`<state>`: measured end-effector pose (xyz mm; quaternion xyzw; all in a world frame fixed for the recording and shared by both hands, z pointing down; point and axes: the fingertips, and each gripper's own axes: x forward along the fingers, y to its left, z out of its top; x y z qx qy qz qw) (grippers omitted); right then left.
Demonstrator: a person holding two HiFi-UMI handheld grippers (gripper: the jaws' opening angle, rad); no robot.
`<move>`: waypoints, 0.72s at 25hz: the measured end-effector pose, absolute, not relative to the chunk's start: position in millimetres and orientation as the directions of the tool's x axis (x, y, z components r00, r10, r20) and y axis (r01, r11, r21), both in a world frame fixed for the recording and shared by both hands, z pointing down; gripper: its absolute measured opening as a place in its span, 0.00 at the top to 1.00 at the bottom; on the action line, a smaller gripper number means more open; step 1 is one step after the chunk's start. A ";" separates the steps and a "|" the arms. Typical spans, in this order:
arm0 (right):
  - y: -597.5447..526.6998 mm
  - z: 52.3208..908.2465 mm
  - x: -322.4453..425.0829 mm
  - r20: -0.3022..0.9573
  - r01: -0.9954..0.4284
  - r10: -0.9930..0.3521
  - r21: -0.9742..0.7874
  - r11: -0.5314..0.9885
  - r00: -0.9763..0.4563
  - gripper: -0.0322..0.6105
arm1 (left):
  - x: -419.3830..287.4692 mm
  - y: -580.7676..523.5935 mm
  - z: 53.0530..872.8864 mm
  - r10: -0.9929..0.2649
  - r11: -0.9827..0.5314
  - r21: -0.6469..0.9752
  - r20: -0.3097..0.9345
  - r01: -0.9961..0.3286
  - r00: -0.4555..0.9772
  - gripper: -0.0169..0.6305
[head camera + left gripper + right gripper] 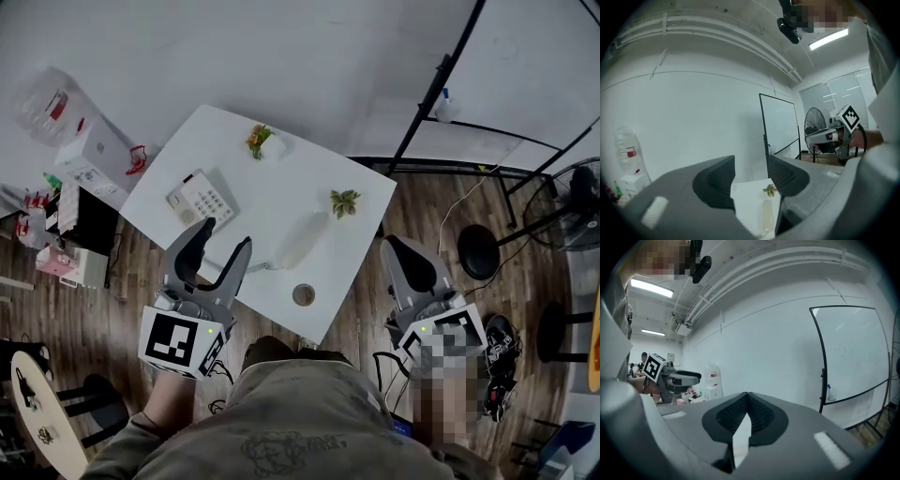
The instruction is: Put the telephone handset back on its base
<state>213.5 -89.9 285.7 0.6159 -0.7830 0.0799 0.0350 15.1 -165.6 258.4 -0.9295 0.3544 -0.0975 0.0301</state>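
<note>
A white telephone base with a keypad sits near the left edge of the white table. The white handset lies off the base in the middle of the table, its cord trailing toward the front edge. My left gripper hovers open over the table's front left, between base and handset, holding nothing. In the left gripper view the handset shows low between the open jaws of the left gripper. My right gripper is shut and empty, off the table's right side; the right gripper faces a wall.
Two small plants and a round cup-like object stand on the table. Boxes and clutter lie left of it. A whiteboard stand, a fan and a black stool are to the right.
</note>
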 end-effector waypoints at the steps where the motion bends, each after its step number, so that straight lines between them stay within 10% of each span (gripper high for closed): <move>1: -91.2 286.9 214.6 0.154 -0.970 -0.959 -0.084 0.228 -0.238 0.90 | 18.4 -167.8 259.7 -0.661 -0.750 -0.129 0.167 -0.649 0.732 0.64; 18: -102.4 303.5 207.3 0.203 -0.993 -0.978 -0.116 0.034 -0.057 0.90 | 47.1 -215.3 281.0 -0.485 -0.874 -0.116 0.227 -0.471 0.845 0.63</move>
